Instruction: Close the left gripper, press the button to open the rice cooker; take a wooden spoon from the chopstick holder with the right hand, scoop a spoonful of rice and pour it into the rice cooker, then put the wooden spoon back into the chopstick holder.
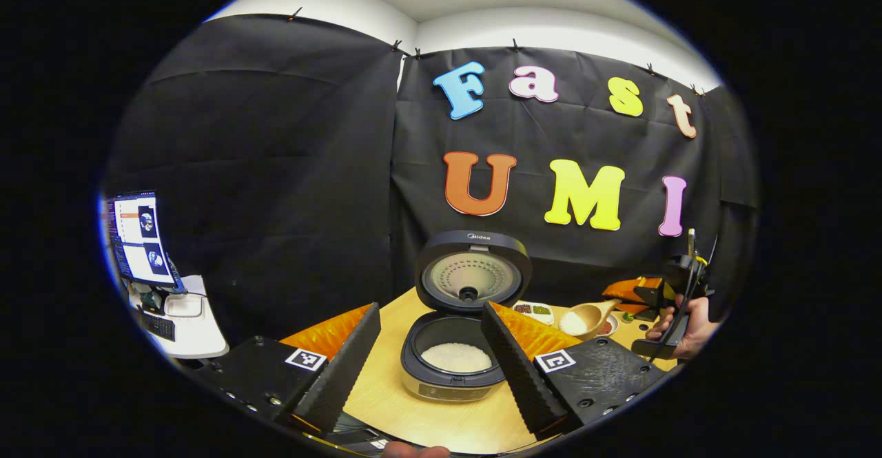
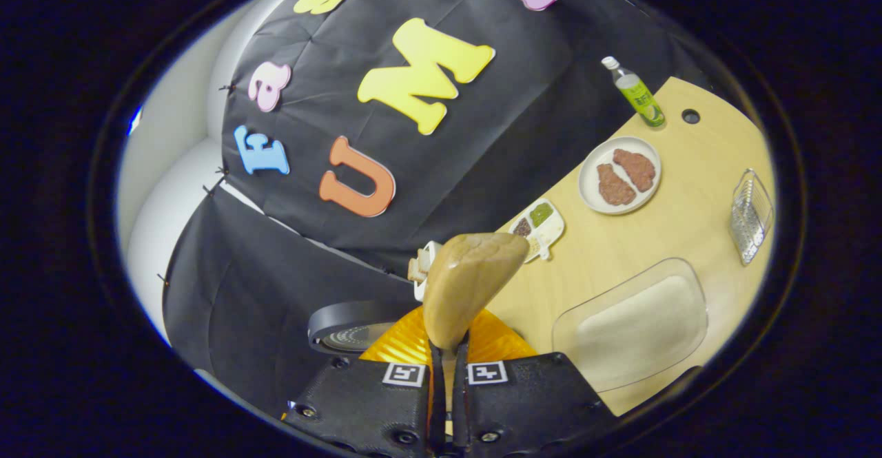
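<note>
Left gripper view, nearest first: the left gripper (image 1: 431, 368) has its two fingers spread wide apart with nothing between them, framing the rice cooker (image 1: 451, 368) on the wooden table (image 1: 386, 403). The cooker's lid (image 1: 474, 273) stands up and open, and white rice already lies in the inner pot (image 1: 456, 356). Beyond and to the right, the wooden spoon (image 1: 586, 318) hangs in the air with a heap of rice in its bowl, near the cooker but not yet over the pot; a hand (image 1: 689, 330) holds the right gripper behind it.

Right gripper view: the right gripper (image 2: 448, 375) has its fingers pinched tight on the spoon's handle, the back of the spoon bowl rising just ahead. Past it lie a clear tray of rice (image 2: 630, 324), a small divided dish (image 2: 541, 227), a plate with two brown pieces (image 2: 620, 174), a wire chopstick holder (image 2: 750, 217) at the table's far side, and a green bottle (image 2: 639, 94).

The step in hand looks like carrying the loaded scoop to the cooker. Next, the spoon needs to travel level until it is above the pot, then tip to pour; tilting early would spill rice on the table.
</note>
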The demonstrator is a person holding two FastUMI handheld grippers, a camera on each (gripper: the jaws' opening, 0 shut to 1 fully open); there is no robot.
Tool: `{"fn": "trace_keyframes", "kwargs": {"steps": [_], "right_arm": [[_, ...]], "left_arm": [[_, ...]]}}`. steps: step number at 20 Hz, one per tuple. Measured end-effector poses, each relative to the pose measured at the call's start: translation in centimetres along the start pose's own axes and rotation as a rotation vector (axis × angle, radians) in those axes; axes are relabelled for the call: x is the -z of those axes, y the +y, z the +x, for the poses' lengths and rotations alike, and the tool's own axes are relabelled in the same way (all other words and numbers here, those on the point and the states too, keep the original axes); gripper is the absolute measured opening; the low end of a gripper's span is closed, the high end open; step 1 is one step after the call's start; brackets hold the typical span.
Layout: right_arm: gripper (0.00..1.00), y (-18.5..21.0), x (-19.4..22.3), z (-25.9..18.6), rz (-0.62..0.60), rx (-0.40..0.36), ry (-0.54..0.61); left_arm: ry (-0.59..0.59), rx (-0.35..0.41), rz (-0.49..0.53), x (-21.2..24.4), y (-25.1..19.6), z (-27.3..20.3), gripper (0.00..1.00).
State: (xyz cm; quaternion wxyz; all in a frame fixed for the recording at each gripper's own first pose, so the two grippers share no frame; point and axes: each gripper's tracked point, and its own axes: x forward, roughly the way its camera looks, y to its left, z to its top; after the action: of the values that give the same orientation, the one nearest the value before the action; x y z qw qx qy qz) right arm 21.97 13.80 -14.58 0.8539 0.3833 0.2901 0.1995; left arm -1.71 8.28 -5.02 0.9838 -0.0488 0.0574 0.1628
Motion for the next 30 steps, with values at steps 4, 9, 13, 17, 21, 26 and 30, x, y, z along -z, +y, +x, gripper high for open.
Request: {"fn": "trace_keyframes", "kwargs": {"steps": [4, 9, 13, 17, 21, 26, 30], "right_arm": [[0.09, 4.3, 3.8, 3.8, -0.121, -0.016, 0.017], [0.09, 5.4, 6.7, 6.9, -0.296, 0.069, -0.041], [0.09, 5.8, 8.5, 8.3, -0.413, 0.105, -0.062], [0.09, 7.1, 8.7, 8.9, -0.582, 0.115, -0.09], [0.09, 9.6, 10.2, 8.4, -0.836, 0.075, -0.126], [0.09, 11.5, 12.4, 8.4, -1.098, 0.015, -0.154], [0.09, 12.1, 12.7, 8.4, -1.237, 0.02, -0.188]], "left_arm": [[0.002, 0.007, 0.006, 0.4, 1.4, -1.0, 0.95], [0.001, -0.004, -0.018, 0.6, 3.8, -2.3, 0.95], [0.005, -0.024, -0.036, 1.0, 5.7, -3.2, 0.95], [0.01, -0.021, -0.046, 1.3, 6.6, -3.8, 0.95], [-0.003, -0.034, -0.065, 1.0, 7.7, -4.1, 0.95], [-0.002, -0.031, -0.075, 1.1, 7.6, -4.2, 0.95], [-0.006, -0.028, -0.088, 1.1, 7.5, -4.2, 0.95]]}}
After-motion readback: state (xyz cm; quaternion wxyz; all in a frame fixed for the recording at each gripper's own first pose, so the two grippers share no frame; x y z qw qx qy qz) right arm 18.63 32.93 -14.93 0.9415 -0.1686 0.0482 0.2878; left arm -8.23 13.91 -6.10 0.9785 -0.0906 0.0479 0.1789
